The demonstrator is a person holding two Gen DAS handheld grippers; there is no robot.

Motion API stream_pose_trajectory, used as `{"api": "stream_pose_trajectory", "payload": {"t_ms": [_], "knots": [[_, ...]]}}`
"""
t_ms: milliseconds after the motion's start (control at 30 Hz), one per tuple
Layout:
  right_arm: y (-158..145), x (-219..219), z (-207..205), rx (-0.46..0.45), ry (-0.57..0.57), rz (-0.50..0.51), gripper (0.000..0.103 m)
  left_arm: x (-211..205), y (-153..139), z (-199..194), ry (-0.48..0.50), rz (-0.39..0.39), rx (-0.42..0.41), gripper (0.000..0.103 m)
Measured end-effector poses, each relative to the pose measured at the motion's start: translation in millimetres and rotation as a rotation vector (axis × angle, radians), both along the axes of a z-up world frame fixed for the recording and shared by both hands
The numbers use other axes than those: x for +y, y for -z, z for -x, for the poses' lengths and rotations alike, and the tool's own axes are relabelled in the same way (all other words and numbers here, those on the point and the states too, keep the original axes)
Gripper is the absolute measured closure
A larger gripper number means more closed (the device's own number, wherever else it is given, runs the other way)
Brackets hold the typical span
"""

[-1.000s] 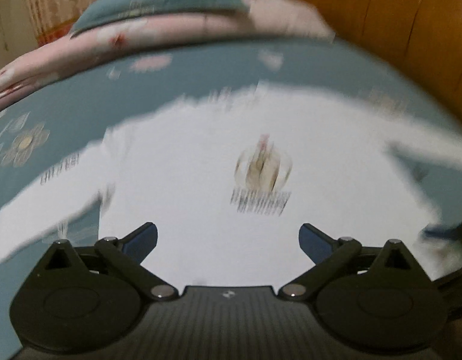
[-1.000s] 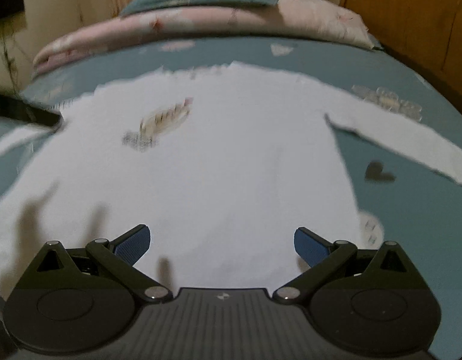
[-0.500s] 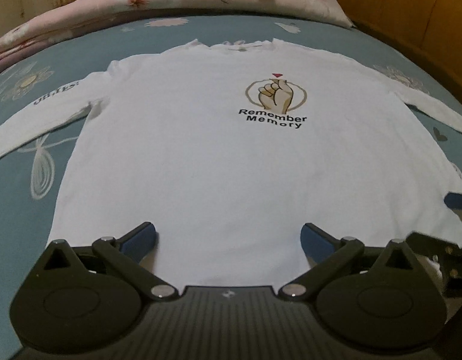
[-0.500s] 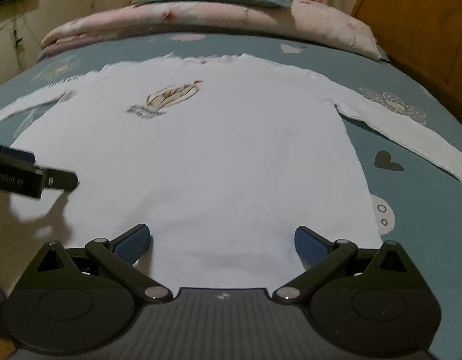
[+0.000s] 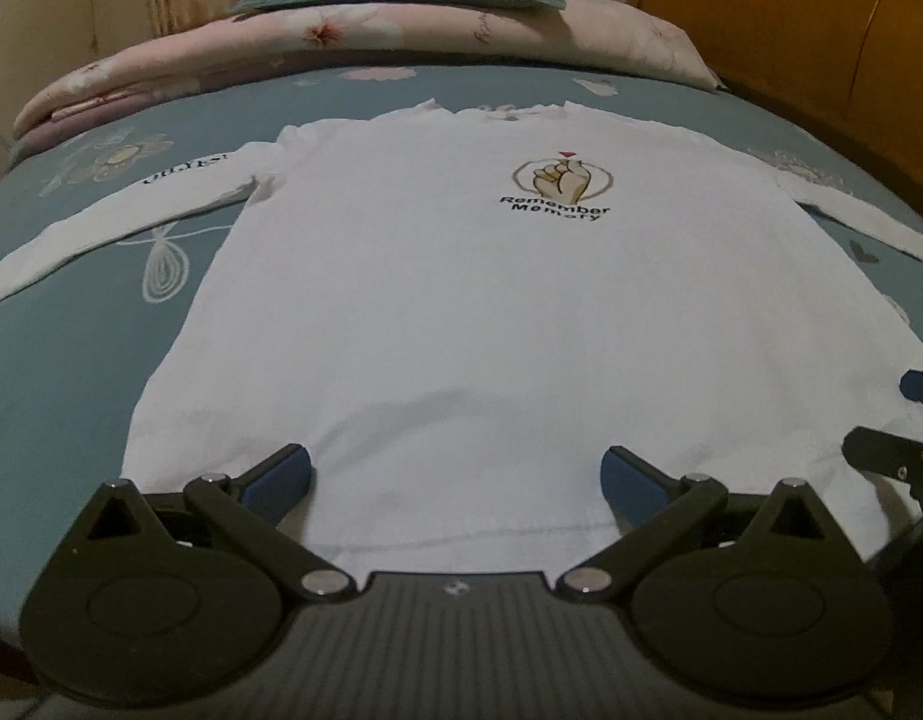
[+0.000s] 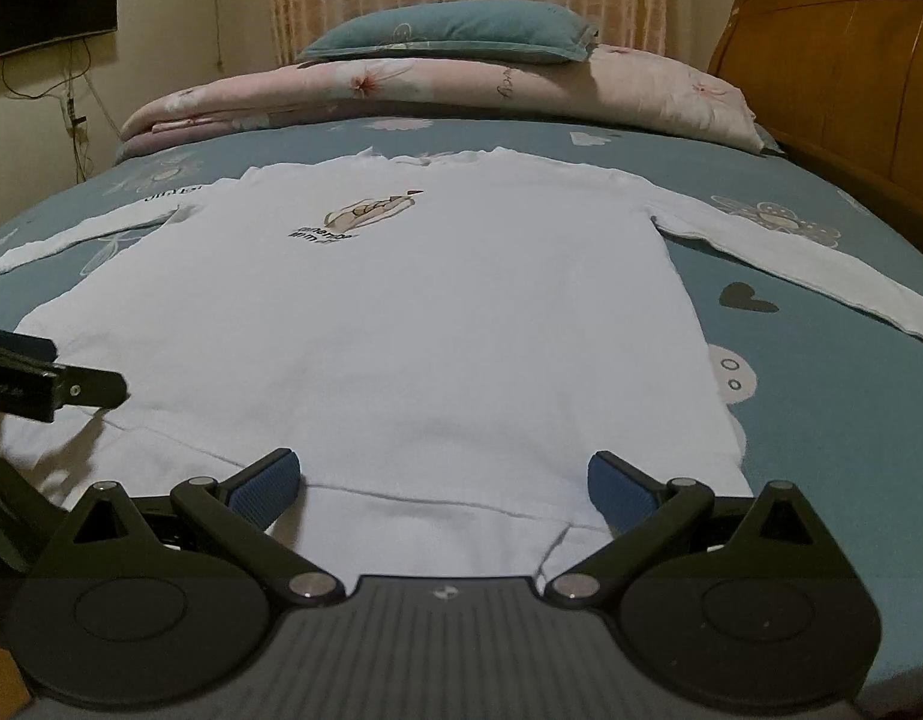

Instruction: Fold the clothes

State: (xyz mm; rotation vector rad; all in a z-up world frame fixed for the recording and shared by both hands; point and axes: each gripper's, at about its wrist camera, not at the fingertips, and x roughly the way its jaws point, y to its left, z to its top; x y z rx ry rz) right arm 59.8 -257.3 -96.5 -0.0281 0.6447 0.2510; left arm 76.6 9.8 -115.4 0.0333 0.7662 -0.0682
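A white long-sleeved shirt [image 5: 461,300] lies flat and face up on the bed, with a hand logo [image 5: 560,180] on the chest and both sleeves spread out. It also shows in the right wrist view [image 6: 401,312]. My left gripper [image 5: 455,474] is open and empty over the shirt's bottom hem, left of centre. My right gripper [image 6: 443,480] is open and empty over the hem's right part. Each gripper shows at the edge of the other's view.
The bed has a teal sheet [image 6: 821,420] with flower and heart prints. A folded pink quilt [image 6: 461,84] and a teal pillow [image 6: 449,30] lie at the far end. A wooden headboard [image 6: 851,72] stands on the right. A wall screen [image 6: 53,3] hangs at far left.
Both grippers have drawn back and lowered to the shirt's bottom hem. The views went from blurred to steady. Both grippers stayed open.
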Motion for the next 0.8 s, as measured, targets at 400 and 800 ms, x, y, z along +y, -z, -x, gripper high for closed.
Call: {"api": "stream_pose_trajectory", "payload": {"t_ms": [400, 800], "knots": [[-8, -14, 25, -0.045, 0.039, -0.065, 0.0, -58, -29, -24, 0.112, -0.053, -0.063, 0.001], [0, -15, 30, -0.069, 0.019, -0.001, 0.0, -103, -3, -61, 0.104, -0.054, -0.002, 0.001]]}}
